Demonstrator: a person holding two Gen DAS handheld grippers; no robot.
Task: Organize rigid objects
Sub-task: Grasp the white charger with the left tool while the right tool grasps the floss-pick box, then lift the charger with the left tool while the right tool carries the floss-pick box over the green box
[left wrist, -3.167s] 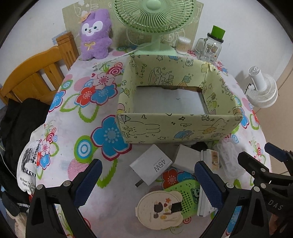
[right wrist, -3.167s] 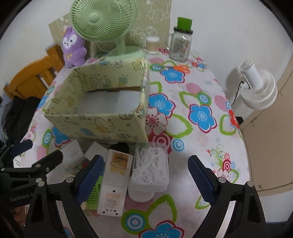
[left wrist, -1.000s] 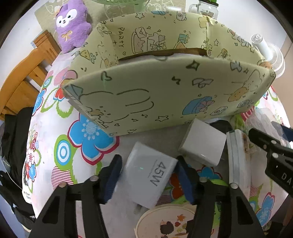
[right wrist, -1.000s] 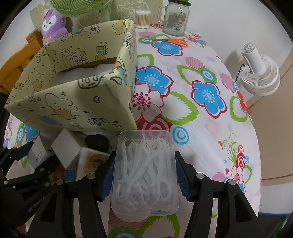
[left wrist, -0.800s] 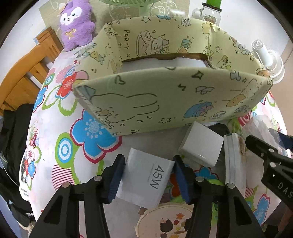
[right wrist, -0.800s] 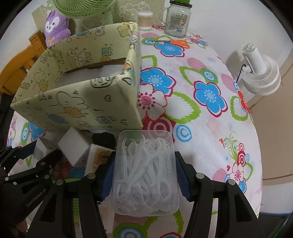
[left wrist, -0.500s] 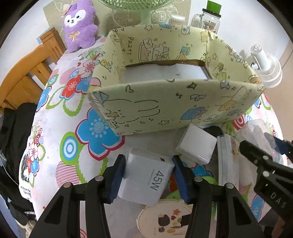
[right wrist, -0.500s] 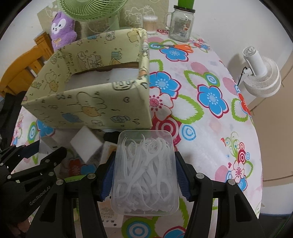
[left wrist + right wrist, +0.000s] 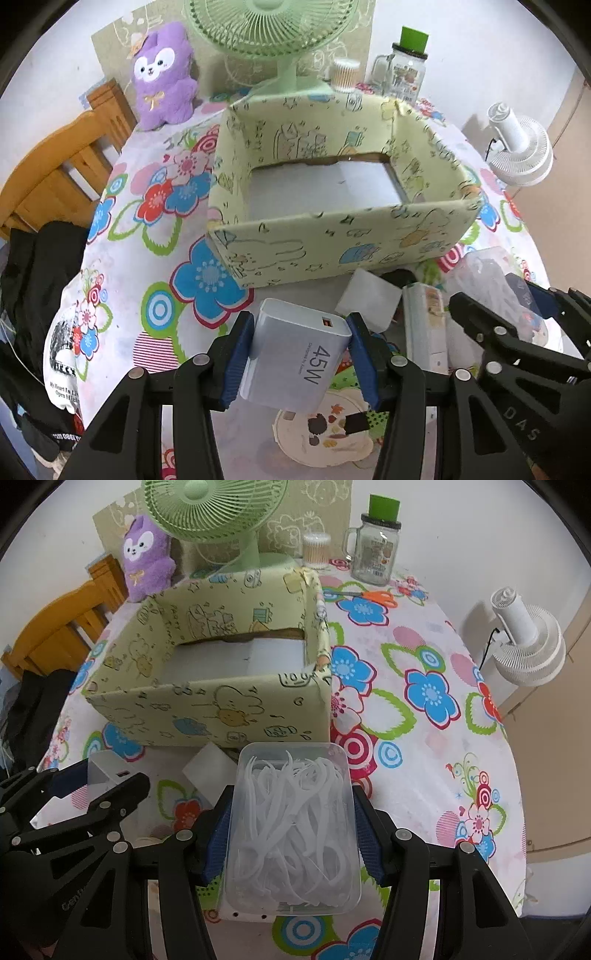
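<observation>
My left gripper (image 9: pixel 299 354) is shut on a white 45W charger (image 9: pixel 295 358) and holds it above the table, in front of the open yellow cartoon box (image 9: pixel 332 243). My right gripper (image 9: pixel 293 838) is shut on a clear plastic box of white floss picks (image 9: pixel 293 830), held up in front of the same box (image 9: pixel 207 709). The box's inside looks empty, with a pale floor. On the table below lie a white cube (image 9: pixel 369 299), a white oblong case (image 9: pixel 423 328), a round cream case (image 9: pixel 325 435) and a green item, partly hidden.
A green desk fan (image 9: pixel 218 513), a purple plush (image 9: pixel 162 77), a glass jar with a green lid (image 9: pixel 375 539) and a cotton swab tub (image 9: pixel 316 550) stand behind the box. Orange scissors (image 9: pixel 376 596) lie at the back right. A wooden chair (image 9: pixel 55 162) stands left, a white fan (image 9: pixel 528 642) right.
Both grippers closed on their objects and have lifted them up and back from the table. The box now shows from higher, with its inside in view.
</observation>
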